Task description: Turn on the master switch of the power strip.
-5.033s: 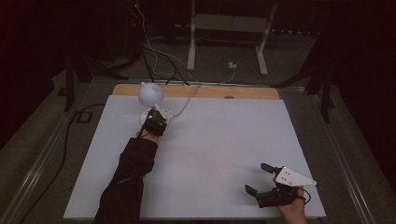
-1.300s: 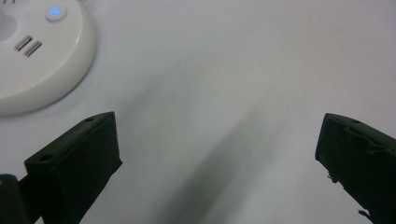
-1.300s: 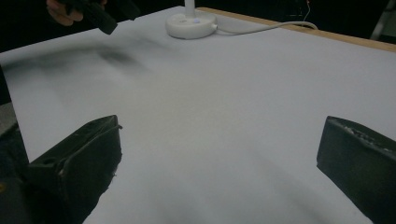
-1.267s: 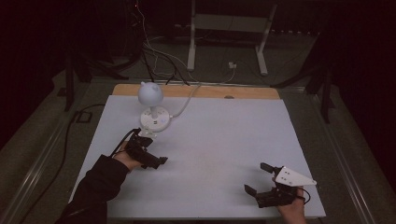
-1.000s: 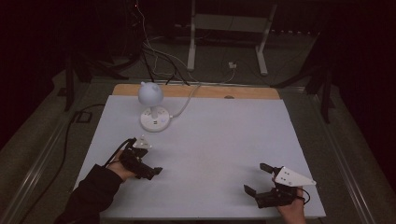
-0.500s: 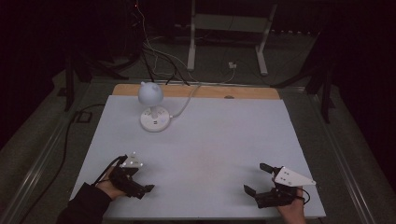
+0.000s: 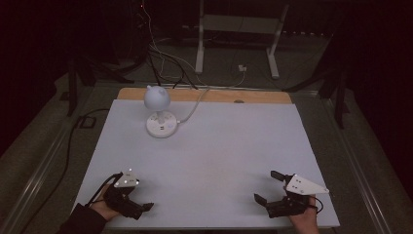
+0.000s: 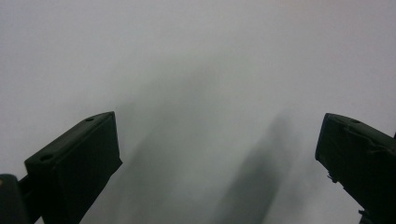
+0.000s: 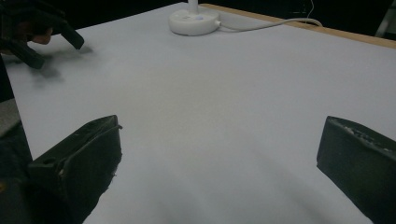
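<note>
So the only thing out here is the lamp (image 7: 159, 112), sitting at the far left of the table (image 7: 234, 146), upright on its round base with its cord running off the back edge. Both grippers sit at the near edge, well apart from it. The left gripper (image 7: 139, 208) is more or less straight below the lamp, so it's the nearer one; the right gripper (image 7: 265, 187) would have to cross diagonally. Both have jaws spread wide, nothing between them.
</note>
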Demonstrator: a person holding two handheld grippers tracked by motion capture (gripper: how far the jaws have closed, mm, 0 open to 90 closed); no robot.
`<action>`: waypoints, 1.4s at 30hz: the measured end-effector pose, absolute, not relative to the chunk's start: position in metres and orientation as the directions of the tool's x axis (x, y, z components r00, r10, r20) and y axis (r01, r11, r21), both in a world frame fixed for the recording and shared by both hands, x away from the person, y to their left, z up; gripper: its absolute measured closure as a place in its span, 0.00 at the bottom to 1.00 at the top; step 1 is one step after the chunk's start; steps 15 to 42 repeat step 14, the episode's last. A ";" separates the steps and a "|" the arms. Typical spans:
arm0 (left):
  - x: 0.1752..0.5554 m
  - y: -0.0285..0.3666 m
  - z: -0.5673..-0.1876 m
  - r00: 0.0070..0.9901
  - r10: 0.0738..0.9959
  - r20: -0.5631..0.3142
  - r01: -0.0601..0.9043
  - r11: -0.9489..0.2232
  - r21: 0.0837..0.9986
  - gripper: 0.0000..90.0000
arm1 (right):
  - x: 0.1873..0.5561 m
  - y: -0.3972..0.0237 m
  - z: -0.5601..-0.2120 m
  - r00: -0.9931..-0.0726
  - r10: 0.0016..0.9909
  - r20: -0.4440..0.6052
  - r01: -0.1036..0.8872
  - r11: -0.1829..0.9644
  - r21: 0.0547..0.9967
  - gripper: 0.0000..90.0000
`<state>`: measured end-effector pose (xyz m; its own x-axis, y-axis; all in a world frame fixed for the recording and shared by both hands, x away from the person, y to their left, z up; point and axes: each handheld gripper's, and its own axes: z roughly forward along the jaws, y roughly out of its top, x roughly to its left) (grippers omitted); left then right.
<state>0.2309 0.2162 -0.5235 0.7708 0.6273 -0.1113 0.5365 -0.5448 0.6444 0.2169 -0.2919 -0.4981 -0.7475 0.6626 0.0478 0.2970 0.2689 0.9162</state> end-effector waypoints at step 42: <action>0.231 0.212 -0.527 0.779 0.618 -0.109 0.515 -0.531 0.672 0.00 | 0.217 -0.292 -0.499 -0.750 0.660 0.045 0.297 0.275 0.914 0.00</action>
